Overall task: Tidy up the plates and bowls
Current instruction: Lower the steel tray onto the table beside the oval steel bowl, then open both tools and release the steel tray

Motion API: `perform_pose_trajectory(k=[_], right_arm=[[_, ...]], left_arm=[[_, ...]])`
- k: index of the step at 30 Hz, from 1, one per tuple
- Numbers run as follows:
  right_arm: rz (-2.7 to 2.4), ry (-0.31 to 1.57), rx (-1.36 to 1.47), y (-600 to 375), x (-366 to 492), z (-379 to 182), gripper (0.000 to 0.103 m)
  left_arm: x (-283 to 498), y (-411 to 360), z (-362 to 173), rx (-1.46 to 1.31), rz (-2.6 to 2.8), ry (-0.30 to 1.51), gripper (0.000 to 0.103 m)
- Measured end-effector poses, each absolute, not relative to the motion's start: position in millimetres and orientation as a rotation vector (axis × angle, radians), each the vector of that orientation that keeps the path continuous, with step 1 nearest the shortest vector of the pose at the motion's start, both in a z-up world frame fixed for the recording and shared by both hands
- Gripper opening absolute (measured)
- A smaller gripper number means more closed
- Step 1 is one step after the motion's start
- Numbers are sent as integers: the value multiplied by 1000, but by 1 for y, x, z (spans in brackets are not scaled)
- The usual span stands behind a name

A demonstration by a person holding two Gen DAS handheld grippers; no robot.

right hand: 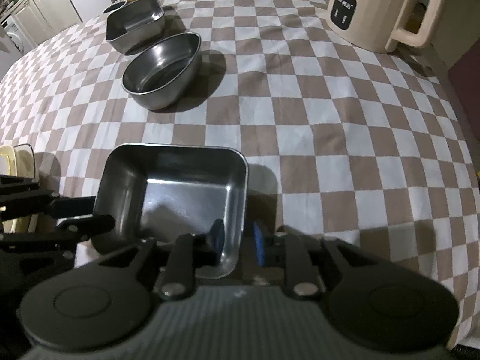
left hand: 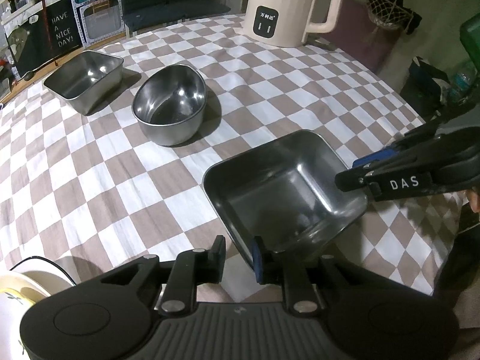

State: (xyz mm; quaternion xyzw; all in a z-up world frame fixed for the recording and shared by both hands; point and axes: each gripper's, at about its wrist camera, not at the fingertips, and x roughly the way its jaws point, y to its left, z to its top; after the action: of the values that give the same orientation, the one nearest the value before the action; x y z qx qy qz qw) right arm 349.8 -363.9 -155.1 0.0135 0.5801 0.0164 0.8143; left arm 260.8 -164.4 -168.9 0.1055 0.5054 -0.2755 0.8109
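Observation:
A square steel dish [left hand: 279, 186] [right hand: 186, 192] lies on the checked cloth close in front of me. My left gripper [left hand: 239, 259] straddles its near-left rim, one finger outside and the blue pad inside, with a gap showing, so it is open. My right gripper [right hand: 237, 240] straddles the opposite rim the same way and is also open. Each gripper shows in the other's view: the right gripper [left hand: 349, 172], the left gripper [right hand: 100, 211]. Farther back stand a round steel bowl [left hand: 171, 102] [right hand: 163, 60] and a second rectangular steel dish [left hand: 85, 75] [right hand: 135, 21].
A cream electric jug [left hand: 288, 12] [right hand: 378, 9] stands at the far right of the table. White and cream dishes [left hand: 18, 294] [right hand: 12, 162] sit by my left gripper. A small round cup [right hand: 115, 6] is behind the far dish. The table edge drops off at right.

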Motion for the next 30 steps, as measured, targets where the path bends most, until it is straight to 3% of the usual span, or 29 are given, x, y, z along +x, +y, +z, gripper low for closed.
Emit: perform_pose_trajectory(k=[5, 12, 21, 26, 30], right_arm=[[37, 1210, 56, -368, 344, -145, 48], [40, 1124, 124, -373, 338, -121, 81], [-2, 978, 143, -365, 333, -91, 98], [-49, 910, 176, -362, 339, -86, 102], [-63, 852, 229, -353, 353, -86, 103]], left_arm=[[261, -159, -157, 188, -583, 1065, 31], [266, -141, -131, 88, -544, 1013, 43], [276, -106, -106, -22, -472, 958, 63], [282, -82, -93, -30, -412, 887, 87], [292, -57, -87, -55, -352, 822, 100]])
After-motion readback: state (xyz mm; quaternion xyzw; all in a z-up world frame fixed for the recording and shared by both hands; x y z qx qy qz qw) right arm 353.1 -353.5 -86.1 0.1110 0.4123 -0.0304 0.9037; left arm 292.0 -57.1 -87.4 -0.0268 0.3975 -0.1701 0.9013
